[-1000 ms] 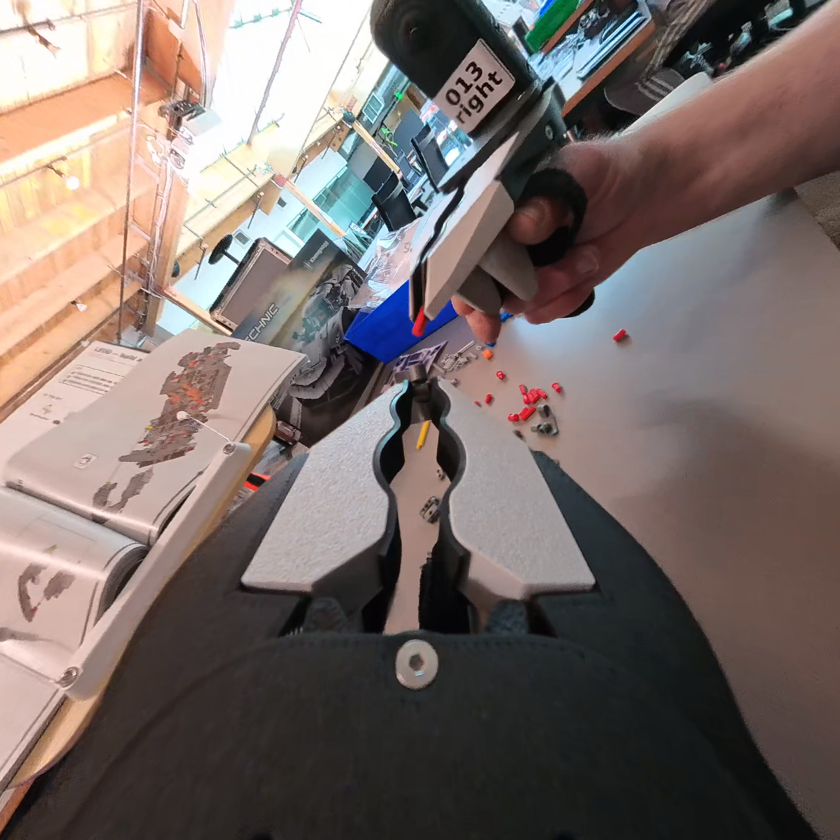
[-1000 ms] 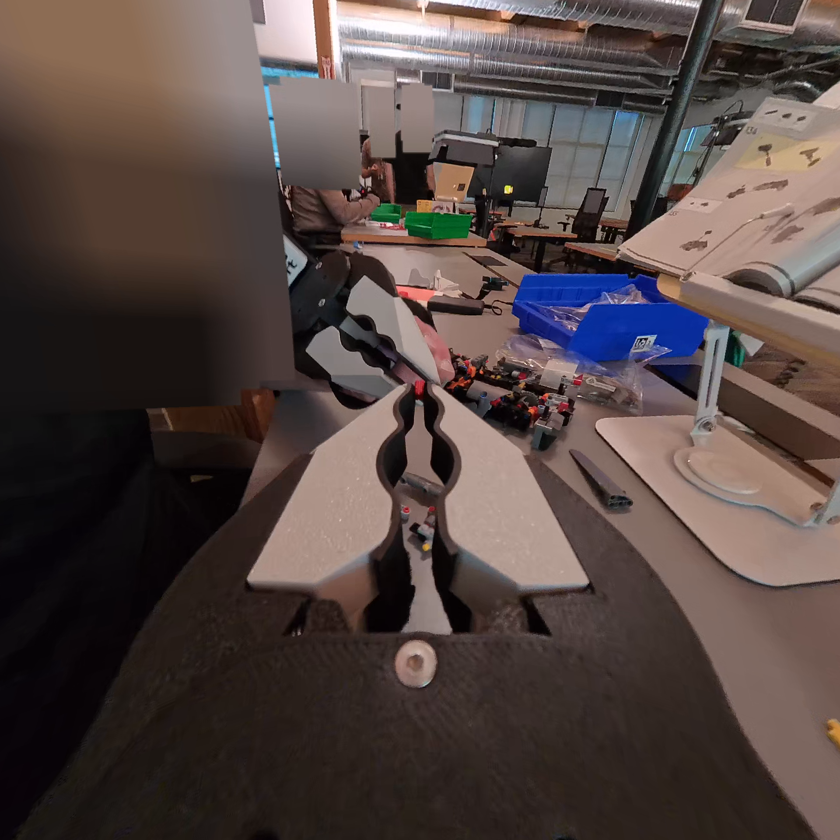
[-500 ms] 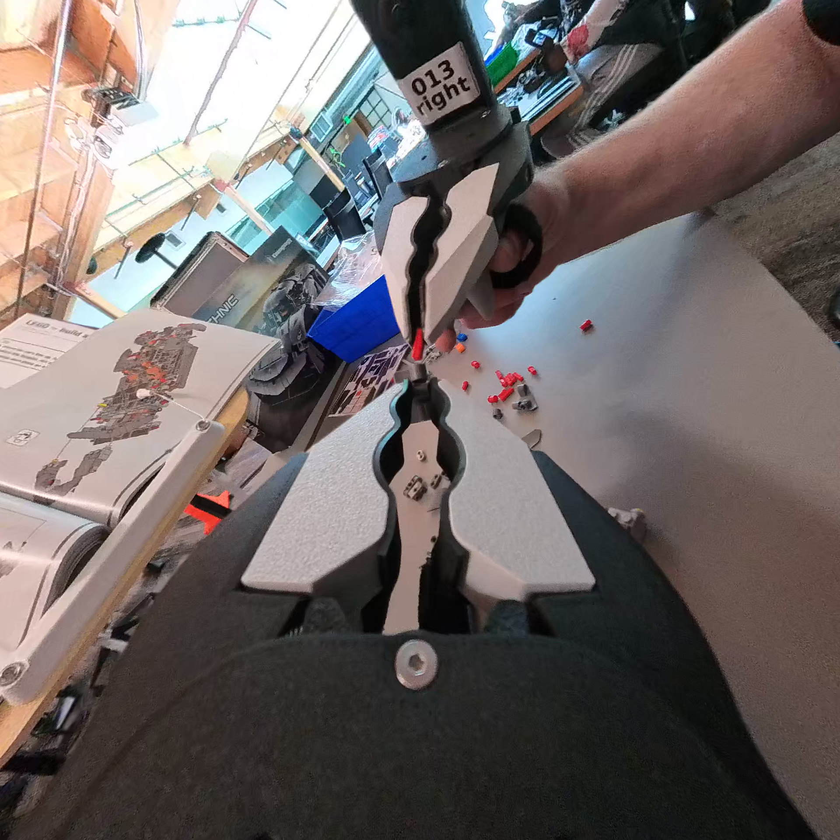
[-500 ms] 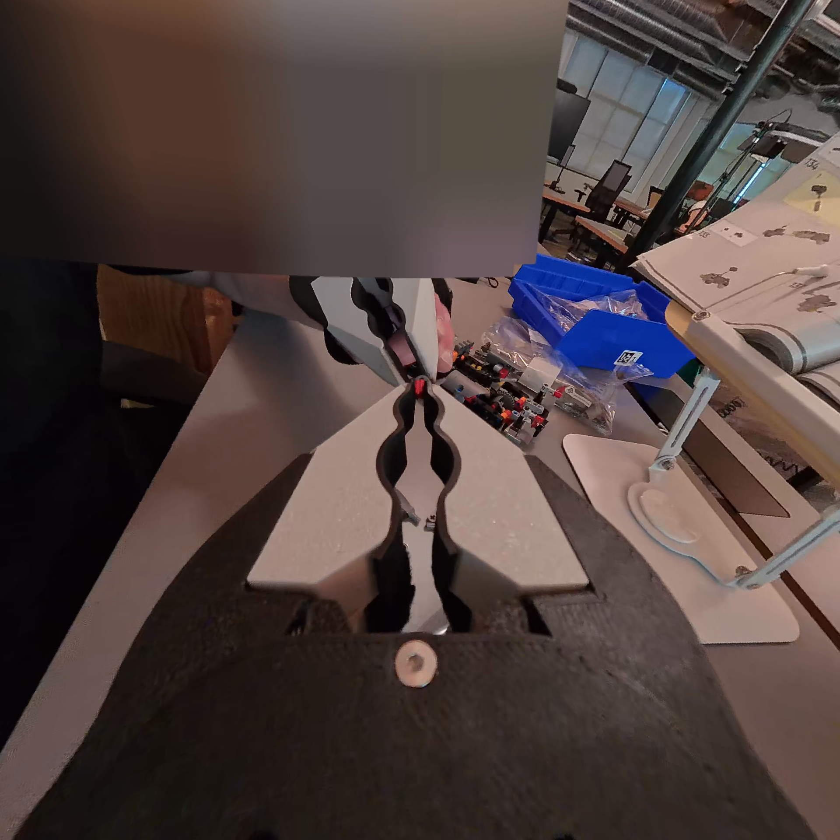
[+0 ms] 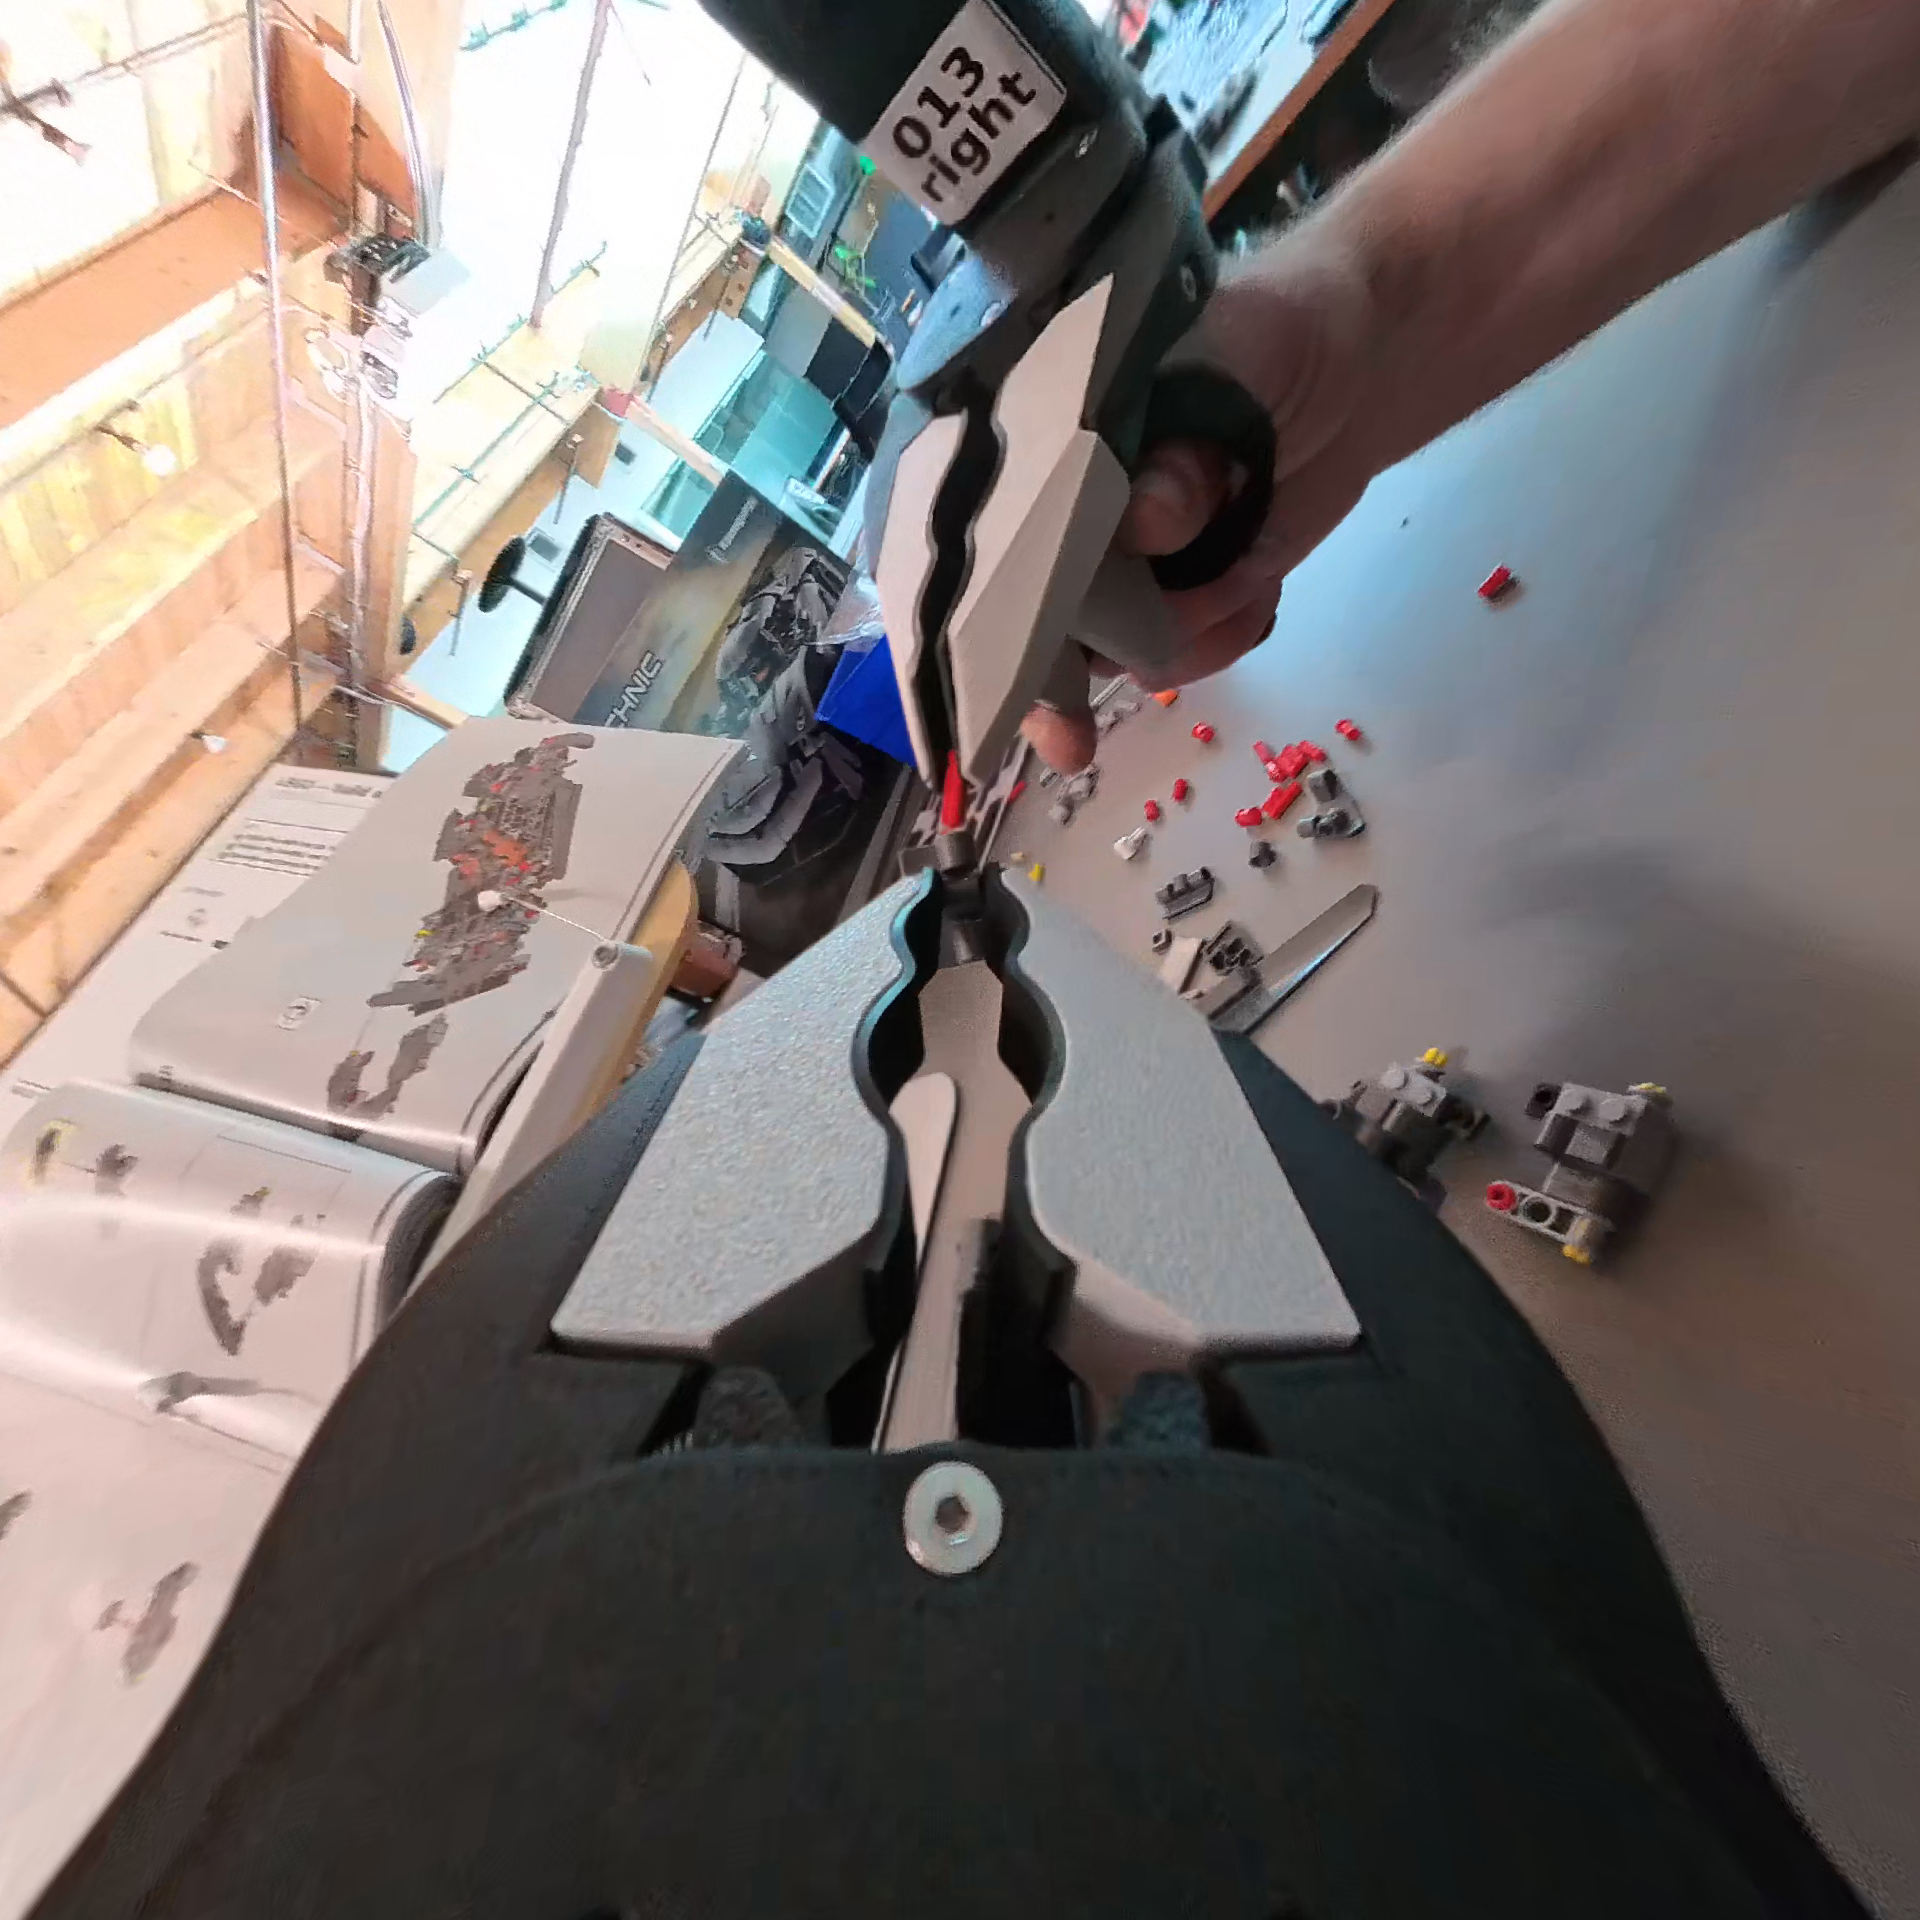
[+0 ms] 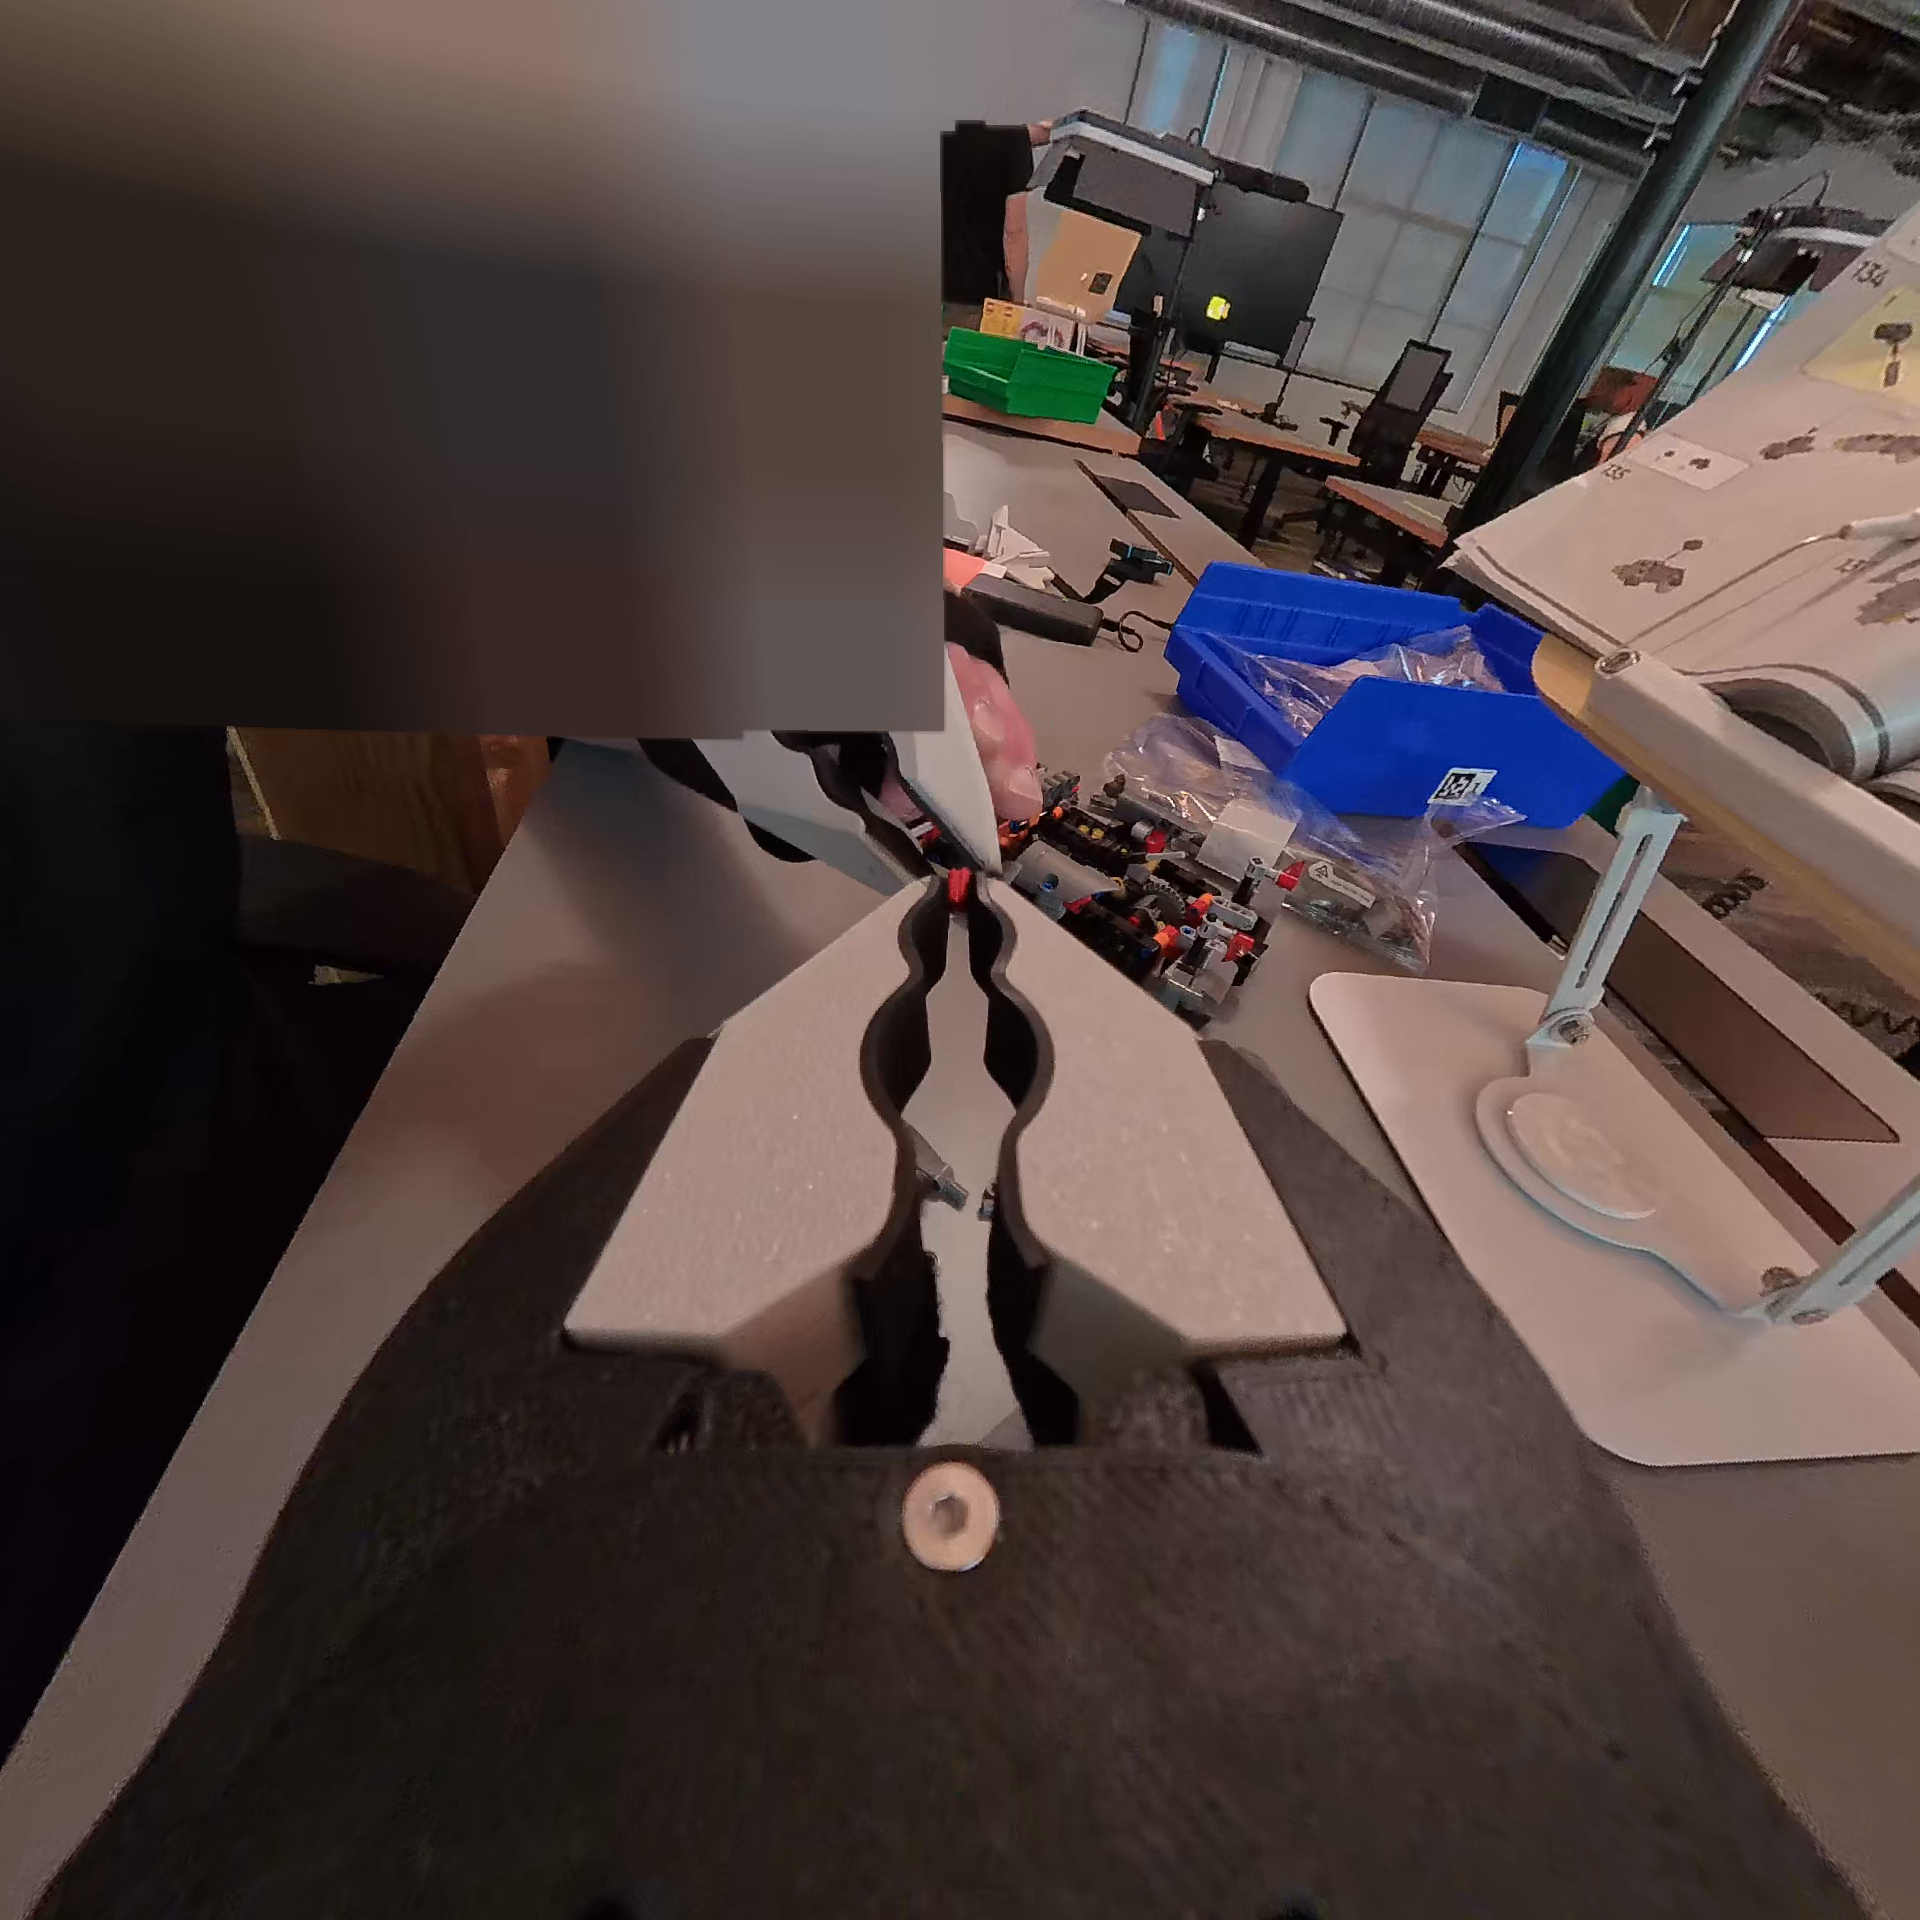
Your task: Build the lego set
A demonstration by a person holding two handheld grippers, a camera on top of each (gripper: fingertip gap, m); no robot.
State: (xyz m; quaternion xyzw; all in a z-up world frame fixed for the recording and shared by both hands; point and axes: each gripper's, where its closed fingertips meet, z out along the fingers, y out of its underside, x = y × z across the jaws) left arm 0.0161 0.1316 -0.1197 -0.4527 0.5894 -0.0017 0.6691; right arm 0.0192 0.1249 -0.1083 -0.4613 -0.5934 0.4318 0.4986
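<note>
In the left wrist view my left gripper is shut on a small dark grey connector piece held at its tips above the grey table. My right gripper comes down from above, held by a hand, and is shut on a small red pin. The pin's lower end meets the top of the grey piece. In the right wrist view my right gripper pinches the red pin at its tips, and the left gripper stands tip to tip just beyond it.
Loose red pieces, a flat grey beam and two grey sub-assemblies lie on the table to the right. An open instruction booklet on a stand is at the left. A partly built model, a parts bag and a blue bin lie beyond. The tips of both grippers are at nearly the same place. The partly built model is about 25 centimeters from both grippers' fingertips.
The right gripper with the red pin has come down to the left gripper's tips, and the pin now meets the grey piece. Both grippers have stayed shut on their pieces.
</note>
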